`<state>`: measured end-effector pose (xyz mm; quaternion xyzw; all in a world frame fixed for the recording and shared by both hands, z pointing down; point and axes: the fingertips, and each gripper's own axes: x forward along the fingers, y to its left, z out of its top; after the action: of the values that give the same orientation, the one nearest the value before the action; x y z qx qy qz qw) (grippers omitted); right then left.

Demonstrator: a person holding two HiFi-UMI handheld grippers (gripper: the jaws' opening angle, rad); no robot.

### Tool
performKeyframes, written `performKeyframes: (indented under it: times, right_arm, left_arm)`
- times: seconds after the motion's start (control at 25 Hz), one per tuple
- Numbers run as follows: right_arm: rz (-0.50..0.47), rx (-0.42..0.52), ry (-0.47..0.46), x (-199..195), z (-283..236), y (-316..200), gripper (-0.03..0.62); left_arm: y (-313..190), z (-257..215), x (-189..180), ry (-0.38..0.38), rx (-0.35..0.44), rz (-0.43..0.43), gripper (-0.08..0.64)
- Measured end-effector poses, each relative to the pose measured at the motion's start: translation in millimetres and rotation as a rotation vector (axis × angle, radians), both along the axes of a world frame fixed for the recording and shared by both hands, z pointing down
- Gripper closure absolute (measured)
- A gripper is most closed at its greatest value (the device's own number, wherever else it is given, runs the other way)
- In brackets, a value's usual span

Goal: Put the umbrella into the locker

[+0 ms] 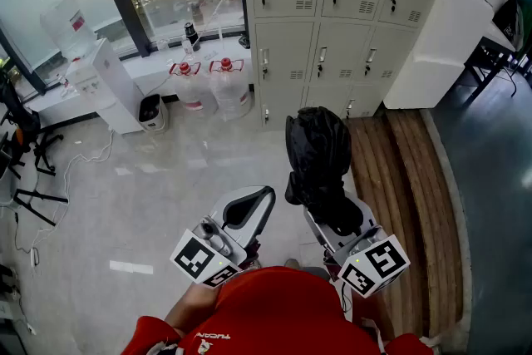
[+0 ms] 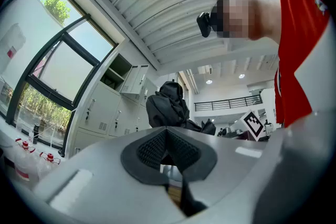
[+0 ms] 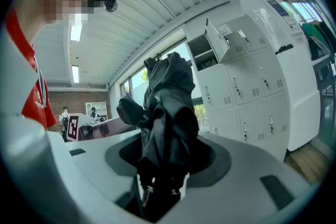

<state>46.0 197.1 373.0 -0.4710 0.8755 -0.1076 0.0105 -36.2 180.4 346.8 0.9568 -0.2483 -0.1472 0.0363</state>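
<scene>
My right gripper [image 1: 334, 218] is shut on a folded black umbrella [image 1: 318, 154], whose crumpled fabric sticks out forward from between the jaws toward the lockers [image 1: 332, 21]. In the right gripper view the umbrella [image 3: 168, 107] fills the gap between the jaws and hides the pads, and one upper locker door [image 3: 214, 42] stands open behind it. The left gripper [image 1: 264, 197] hangs beside it on the left, jaws together with nothing between them. In the left gripper view the black pads [image 2: 178, 149] meet and the umbrella [image 2: 169, 107] shows beyond them.
A water dispenser [image 1: 112, 87] and two large water bottles [image 1: 212, 83] stand below the window at the left. A wooden strip [image 1: 407, 195] runs along the floor at the right, beside a white cabinet [image 1: 432, 46]. Stands and cables [image 1: 33, 170] lie at far left.
</scene>
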Motion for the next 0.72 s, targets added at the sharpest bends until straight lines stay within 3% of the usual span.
performKeyframes:
  times: [0.72]
  right_arm:
    - [0.008,0.013,-0.038,6.5,-9.5,0.0,0.383]
  left_arm:
    - [-3.4,-4.8,10.4,0.003,0.008,0.037,0.555]
